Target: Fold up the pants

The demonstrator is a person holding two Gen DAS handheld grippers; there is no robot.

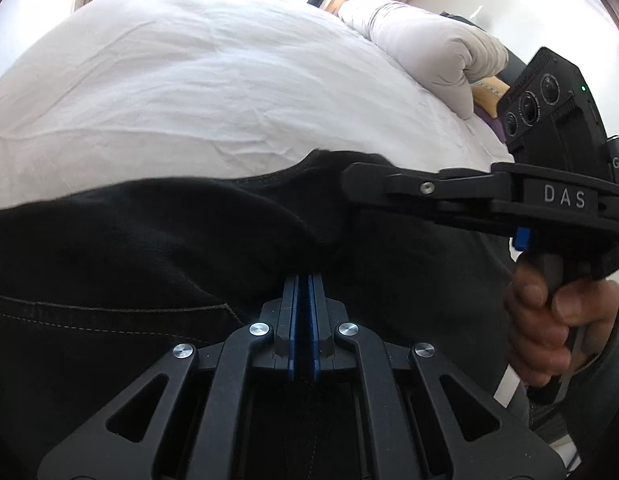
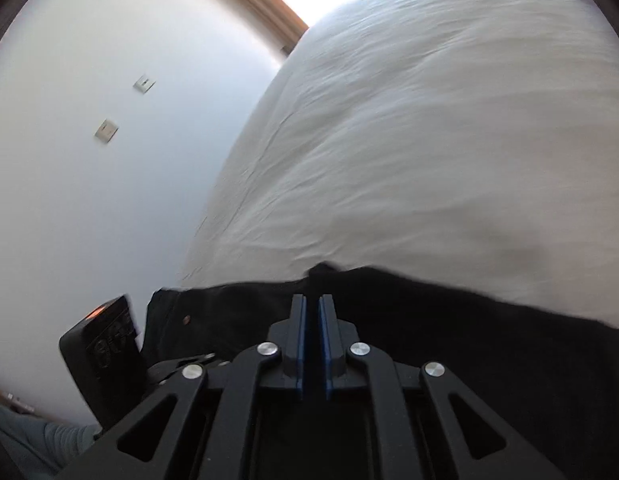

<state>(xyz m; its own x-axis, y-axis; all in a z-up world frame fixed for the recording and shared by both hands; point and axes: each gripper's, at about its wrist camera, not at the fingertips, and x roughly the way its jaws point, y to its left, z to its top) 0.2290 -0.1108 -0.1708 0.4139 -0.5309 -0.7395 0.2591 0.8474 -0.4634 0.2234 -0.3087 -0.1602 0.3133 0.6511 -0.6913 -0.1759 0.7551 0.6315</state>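
Observation:
The black pants (image 1: 149,248) lie across the near part of a white bed (image 1: 189,100). My left gripper (image 1: 303,280) is shut on a fold of the black pants cloth, which bunches up at its blue-padded tips. My right gripper (image 1: 357,184) reaches in from the right in the left wrist view, its tips at the far edge of the pants. In the right wrist view the right gripper (image 2: 312,300) is closed to a narrow gap with the black pants (image 2: 469,340) cloth pinched between its tips, lifted off the bed sheet (image 2: 429,140).
A rolled white duvet (image 1: 421,44) lies at the bed's far right. A white wall (image 2: 89,160) with two switch plates runs along the bed's left side. The left gripper's camera body (image 2: 101,348) sits low left.

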